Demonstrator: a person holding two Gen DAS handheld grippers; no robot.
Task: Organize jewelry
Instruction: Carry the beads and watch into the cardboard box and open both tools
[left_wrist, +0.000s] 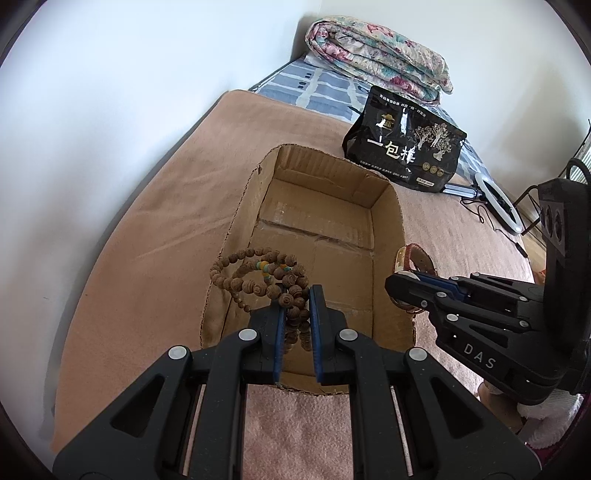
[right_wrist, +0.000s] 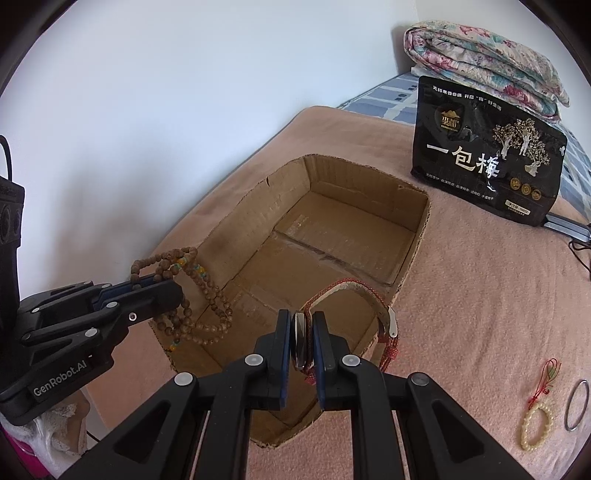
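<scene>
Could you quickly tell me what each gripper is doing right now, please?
Left gripper: closed on the wooden bead necklace, held over the cardboard box.
Right gripper: closed on the watch with the red strap.

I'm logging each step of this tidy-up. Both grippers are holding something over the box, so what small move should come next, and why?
Probably open the left gripper so the wooden bead string drops into the cardboard box: it already hangs above the bare floor. The right gripper, clamping the watch, can follow.
</scene>
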